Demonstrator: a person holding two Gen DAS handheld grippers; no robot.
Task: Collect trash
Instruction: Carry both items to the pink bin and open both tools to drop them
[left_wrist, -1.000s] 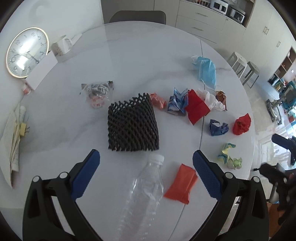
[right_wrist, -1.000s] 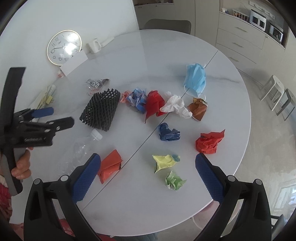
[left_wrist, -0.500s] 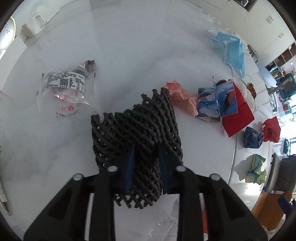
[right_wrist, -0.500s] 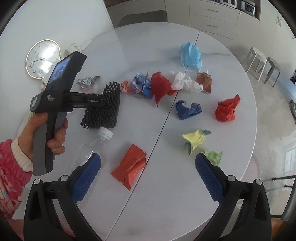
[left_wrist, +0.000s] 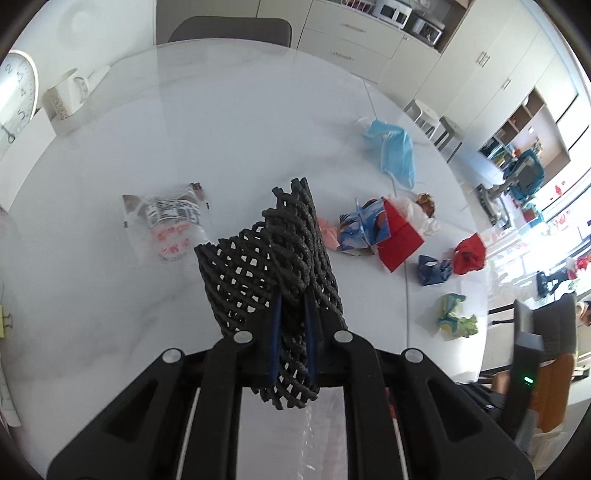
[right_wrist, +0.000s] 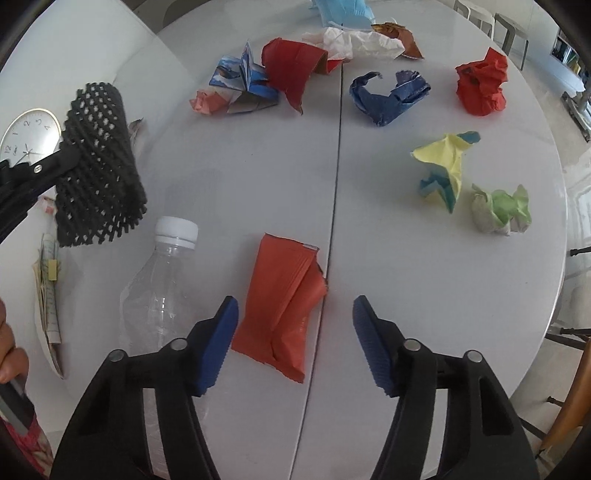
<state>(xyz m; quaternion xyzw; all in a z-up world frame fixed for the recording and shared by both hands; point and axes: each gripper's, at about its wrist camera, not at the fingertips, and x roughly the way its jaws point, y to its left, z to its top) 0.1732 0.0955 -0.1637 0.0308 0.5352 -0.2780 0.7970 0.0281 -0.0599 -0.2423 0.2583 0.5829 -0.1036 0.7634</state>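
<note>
1 orange wrapper lies between right hand-held gripper closing jaws.

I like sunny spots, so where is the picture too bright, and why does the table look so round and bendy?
Left wrist view: the window glares white at the right edge. Both views: the fisheye lens bends the table and darkens the corners.

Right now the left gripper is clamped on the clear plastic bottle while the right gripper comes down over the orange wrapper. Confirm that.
Not quite. The left gripper is clamped on the black foam net, as the left wrist view shows; the clear plastic bottle lies on the table. The right gripper, jaws closing, is indeed over the orange wrapper.
</note>
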